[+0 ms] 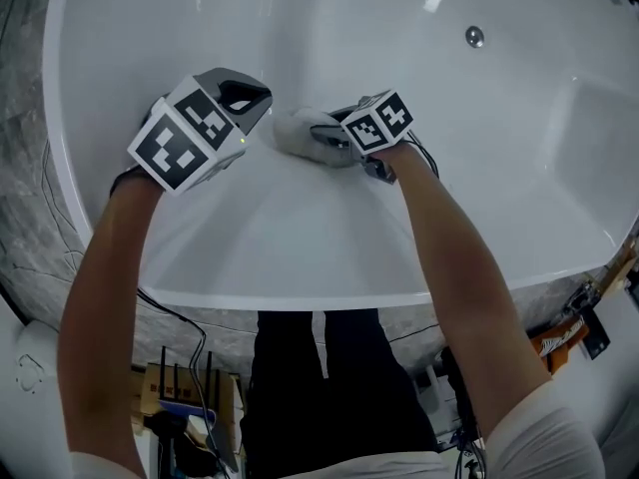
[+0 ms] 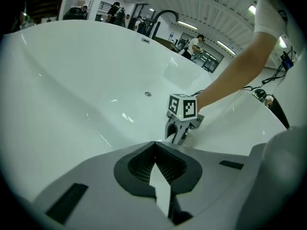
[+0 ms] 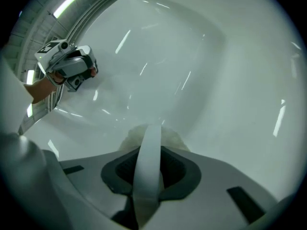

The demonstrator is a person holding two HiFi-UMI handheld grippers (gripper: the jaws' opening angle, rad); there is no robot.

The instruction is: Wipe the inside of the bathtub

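Observation:
The white bathtub fills the head view, and I lean over its near rim. My right gripper is shut on a white cloth that is pressed to the tub's inner wall. In the right gripper view the cloth bunches around the closed jaws of the right gripper. My left gripper hovers just left of the cloth, jaws shut with nothing in them. The left gripper view shows the left gripper over the tub wall, with the right gripper beyond it.
A round metal fitting sits on the far tub wall. Grey marble surround borders the tub at left. On the floor below the rim lie a router with antennas, cables and an orange tool. A dark faucet rises behind the tub.

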